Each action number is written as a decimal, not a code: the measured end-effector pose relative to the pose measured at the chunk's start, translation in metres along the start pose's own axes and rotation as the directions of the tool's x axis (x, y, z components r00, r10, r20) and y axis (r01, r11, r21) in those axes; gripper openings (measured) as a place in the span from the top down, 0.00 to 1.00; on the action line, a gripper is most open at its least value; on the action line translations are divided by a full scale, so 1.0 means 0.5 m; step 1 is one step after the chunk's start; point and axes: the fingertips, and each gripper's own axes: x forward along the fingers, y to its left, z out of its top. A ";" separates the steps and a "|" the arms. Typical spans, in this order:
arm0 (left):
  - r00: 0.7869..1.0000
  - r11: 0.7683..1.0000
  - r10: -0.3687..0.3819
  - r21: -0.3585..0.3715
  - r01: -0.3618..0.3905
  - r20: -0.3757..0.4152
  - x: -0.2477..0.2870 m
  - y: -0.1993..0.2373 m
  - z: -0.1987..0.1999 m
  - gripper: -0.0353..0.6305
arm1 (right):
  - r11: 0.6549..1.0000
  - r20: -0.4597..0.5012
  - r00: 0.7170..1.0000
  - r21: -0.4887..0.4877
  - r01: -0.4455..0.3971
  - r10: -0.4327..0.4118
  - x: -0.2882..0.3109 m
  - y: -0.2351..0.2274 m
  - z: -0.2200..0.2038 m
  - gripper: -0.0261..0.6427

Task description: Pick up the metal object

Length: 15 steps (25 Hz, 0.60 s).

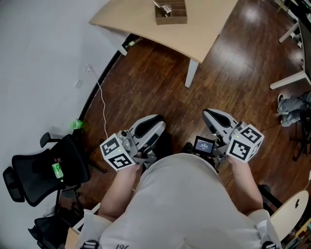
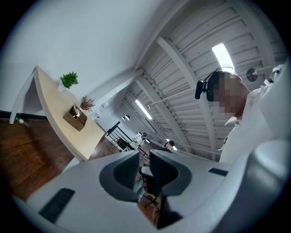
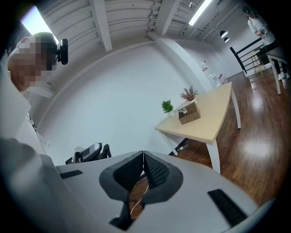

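Note:
A small shiny metal object [image 1: 165, 8] lies in a brown wooden box [image 1: 171, 16] on the light wooden table [image 1: 204, 24], far ahead at the top of the head view. The box also shows in the left gripper view [image 2: 75, 117] and the right gripper view [image 3: 189, 113]. Both grippers are held close to the person's body, far from the table. My left gripper [image 1: 158, 118] [image 2: 144, 154] has its jaws a narrow gap apart, with nothing between them. On my right gripper [image 1: 206, 113] [image 3: 143, 153] the jaw tips touch, and it holds nothing.
Dark wooden floor [image 1: 160, 82] lies between me and the table. A black office chair [image 1: 46, 170] stands at the left by the white wall, with a white cable [image 1: 103, 109] trailing on the floor. White table legs [image 1: 291, 80] and another person's shoes [image 1: 291, 104] are at the right.

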 end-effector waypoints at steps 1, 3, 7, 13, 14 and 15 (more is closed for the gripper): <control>1.000 1.000 -0.005 0.000 0.005 -0.002 0.000 0.018 0.019 0.85 | 1.000 -0.001 1.000 -0.001 0.007 -0.007 0.023 -0.002 0.011 0.96; 1.000 1.000 -0.012 -0.004 0.012 -0.008 -0.002 0.056 0.054 0.85 | 1.000 0.001 1.000 0.000 0.018 -0.018 0.069 -0.007 0.034 0.96; 1.000 1.000 -0.020 -0.009 0.020 -0.019 -0.012 0.128 0.121 0.85 | 0.999 0.005 0.999 -0.001 0.033 -0.033 0.157 -0.007 0.073 0.96; 0.999 0.999 -0.037 -0.010 0.037 -0.031 -0.033 0.209 0.196 0.85 | 0.999 0.004 0.999 0.001 0.054 -0.054 0.258 -0.001 0.098 0.96; 0.999 0.999 -0.038 -0.010 0.037 -0.032 -0.036 0.220 0.206 0.85 | 0.998 0.004 0.998 -0.003 0.060 -0.060 0.271 -0.001 0.104 0.96; 0.999 0.999 -0.037 -0.012 0.037 -0.034 -0.039 0.231 0.215 0.85 | 0.998 0.003 0.998 -0.009 0.068 -0.068 0.283 -0.001 0.109 0.96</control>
